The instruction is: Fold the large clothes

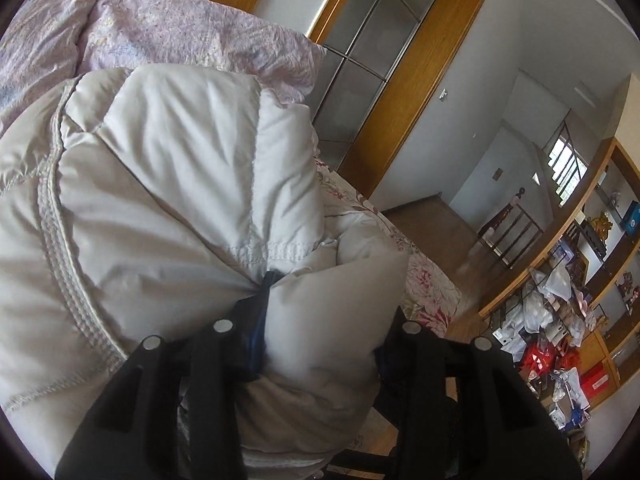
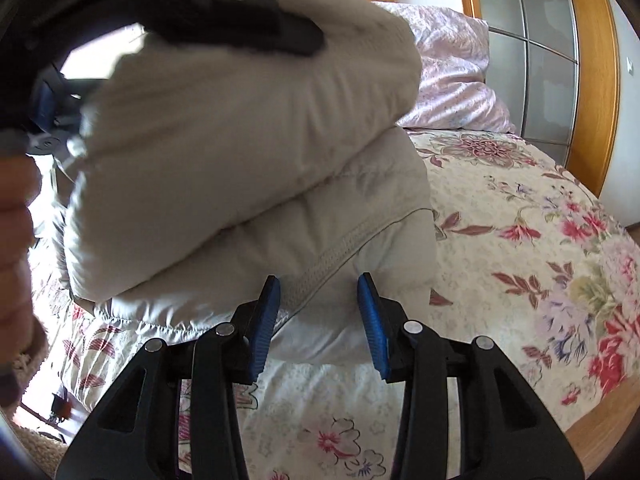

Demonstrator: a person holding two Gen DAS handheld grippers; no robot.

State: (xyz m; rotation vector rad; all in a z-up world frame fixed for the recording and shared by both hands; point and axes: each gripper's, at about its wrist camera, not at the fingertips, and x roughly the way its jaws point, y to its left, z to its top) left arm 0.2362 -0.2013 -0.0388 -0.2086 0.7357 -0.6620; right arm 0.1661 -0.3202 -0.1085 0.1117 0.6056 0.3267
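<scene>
A puffy beige down jacket [image 1: 160, 184] lies folded in thick layers on the flowered bed. My left gripper [image 1: 328, 304] is shut on a fat roll of it; the fabric bulges between the black fingers and hides most of the blue pads. The right wrist view shows that gripper [image 2: 276, 36] clamped on the jacket's raised upper layer [image 2: 248, 128]. My right gripper [image 2: 318, 282] is at the near edge of the lower layer, and a lobe of jacket with its knit band fills the gap between the blue pads [image 2: 264, 320].
The bed [image 2: 520, 240] carries a flowered cover, with a crumpled pink quilt [image 1: 180, 28] at its head. A wooden-framed glass door [image 1: 384, 48] stands behind. Cluttered wooden shelves [image 1: 560, 300] line the far wall. A person's hand [image 2: 12, 248] shows at the left edge.
</scene>
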